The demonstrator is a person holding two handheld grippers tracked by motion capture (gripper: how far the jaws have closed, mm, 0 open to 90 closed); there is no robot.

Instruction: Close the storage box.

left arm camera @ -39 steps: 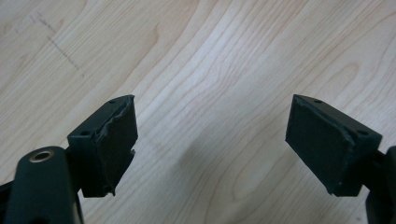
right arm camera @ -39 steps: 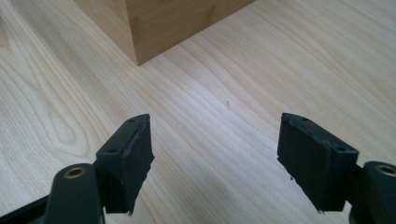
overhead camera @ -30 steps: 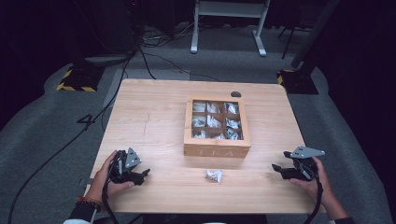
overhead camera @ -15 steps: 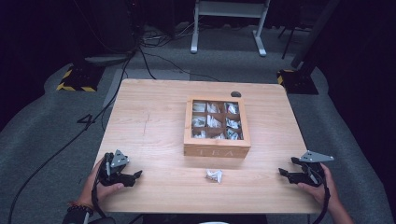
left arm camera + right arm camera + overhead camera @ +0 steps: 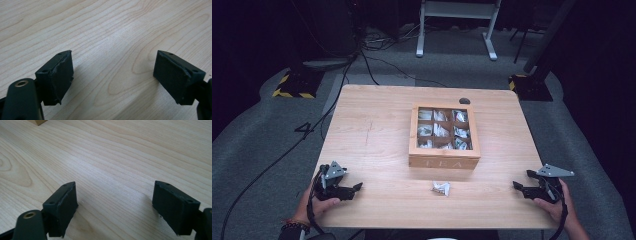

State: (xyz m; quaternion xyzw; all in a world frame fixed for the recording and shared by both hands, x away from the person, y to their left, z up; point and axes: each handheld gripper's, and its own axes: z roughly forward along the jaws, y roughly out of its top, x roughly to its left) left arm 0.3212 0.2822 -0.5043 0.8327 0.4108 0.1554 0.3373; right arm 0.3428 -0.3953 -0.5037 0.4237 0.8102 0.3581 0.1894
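A wooden tea box (image 5: pixel 443 162) with several compartments of wrapped tea bags stands open in the middle of the table (image 5: pixel 377 130). One small tea packet (image 5: pixel 441 188) lies loose in front of it. My left gripper (image 5: pixel 356 189) rests low at the near left corner, pointing right, open over bare wood (image 5: pixel 113 65). At the near right edge my right gripper (image 5: pixel 521 181) points left toward the packet. Its jaws have just been opening, and they stand wide with nothing between them (image 5: pixel 115 187).
A small dark object (image 5: pixel 464 100) lies on the table behind the box. A corner of the box (image 5: pixel 37 122) shows at the top left of the right gripper view. Cables, a stand and dark floor surround the table.
Both hands have drawn outward and toward the table's near edge, sinking slightly. The box and the packet have not moved.
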